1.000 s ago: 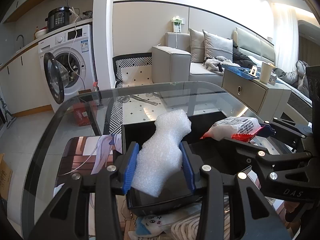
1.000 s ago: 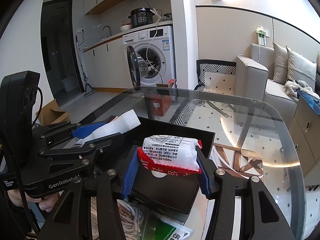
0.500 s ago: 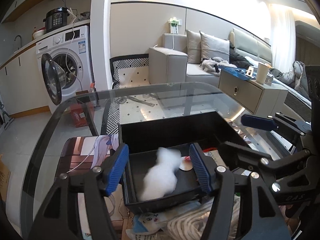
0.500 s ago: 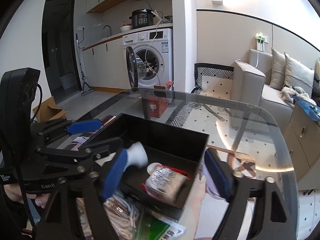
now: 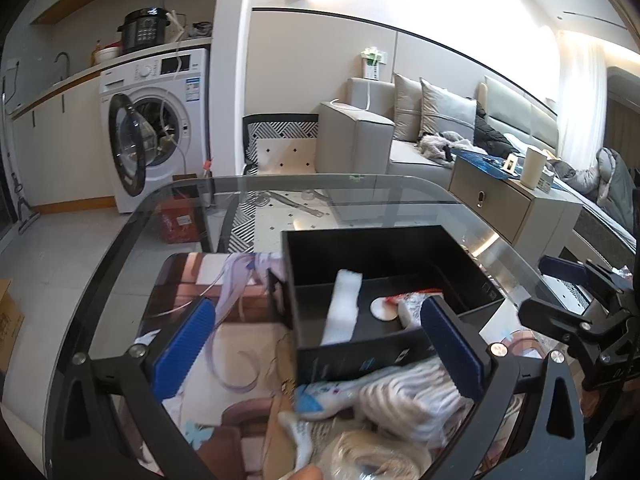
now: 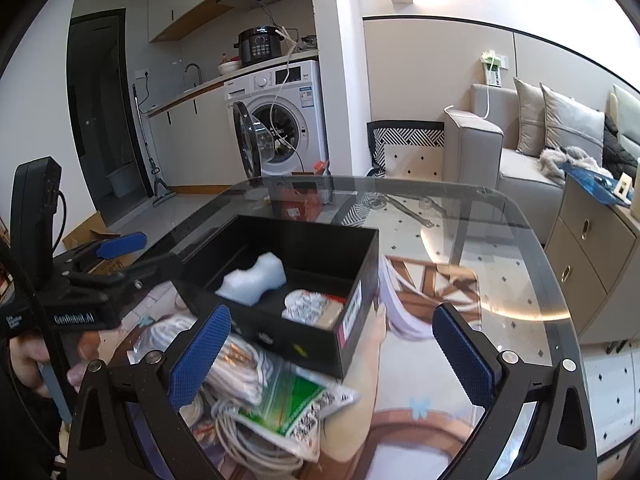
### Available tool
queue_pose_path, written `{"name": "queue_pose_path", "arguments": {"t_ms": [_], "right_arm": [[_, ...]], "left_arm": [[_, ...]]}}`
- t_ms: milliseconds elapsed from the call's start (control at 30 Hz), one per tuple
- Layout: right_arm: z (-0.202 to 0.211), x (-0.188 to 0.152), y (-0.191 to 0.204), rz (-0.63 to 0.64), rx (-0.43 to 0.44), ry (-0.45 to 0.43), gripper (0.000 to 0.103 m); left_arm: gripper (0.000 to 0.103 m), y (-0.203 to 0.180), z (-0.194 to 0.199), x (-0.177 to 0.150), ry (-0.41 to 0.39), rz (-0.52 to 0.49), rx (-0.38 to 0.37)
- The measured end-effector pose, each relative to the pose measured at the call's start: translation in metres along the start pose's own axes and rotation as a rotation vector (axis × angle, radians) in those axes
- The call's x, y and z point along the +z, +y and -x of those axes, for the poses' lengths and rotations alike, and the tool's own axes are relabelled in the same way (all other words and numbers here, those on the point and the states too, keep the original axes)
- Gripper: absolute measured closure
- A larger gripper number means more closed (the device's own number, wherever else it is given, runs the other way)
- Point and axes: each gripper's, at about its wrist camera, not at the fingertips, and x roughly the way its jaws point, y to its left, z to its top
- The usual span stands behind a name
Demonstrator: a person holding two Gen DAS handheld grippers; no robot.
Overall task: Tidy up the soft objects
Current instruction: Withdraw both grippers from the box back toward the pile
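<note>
Blue ribbed pads face each other across a wide gap on both tools: the left gripper (image 5: 316,354) and the right gripper (image 6: 332,356) have jaws that have just been opening, and nothing sits between either pair now. Both loads lie inside the black box (image 6: 358,280). The white foam piece (image 6: 254,282) rests toward the box's left half in the right wrist view, and the red-and-white packet (image 6: 310,308) lies beside it against the near wall.

The step in hand looks like the retreat after a drop, followed by the next pick. Done well, it means drawing both tools back and up with the jaws kept wide, so no pad catches the box's near wall and drags it across the glass surface (image 6: 500,248).

Closest to the tools, in front of the box, waits the next likely work: a bagged coil of pale cord (image 6: 236,376) and a green-and-white pouch (image 6: 296,404), overlapping each other. The plastic looks slippery and the contents slack, so a grip across the bulk of one bag, not a loose corner, should hold better. Taking one item per tool would likely avoid lifting the overlapped pair together.
</note>
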Motion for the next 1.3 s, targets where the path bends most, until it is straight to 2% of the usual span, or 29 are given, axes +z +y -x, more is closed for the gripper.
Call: {"name": "queue_pose_path", "arguments": {"t_ms": [367, 567, 1300], "right_arm": [[0.016, -0.017, 0.001, -0.018, -0.011, -0.010, 0.000], [0.024, -0.025, 0.002, -0.022, -0.015, -0.005, 0.000], [0.018, -0.042, 0.001, -0.029, -0.013, 0.053, 0.000]], "left_arm": [[0.000, 0.009, 0.023, -0.024, 0.009, 0.004, 0.015], [0.000, 0.004, 0.033, -0.037, 0.018, -0.033, 0.040], [0.000, 0.003, 0.028, -0.068, 0.108, -0.018, -0.005]]}}
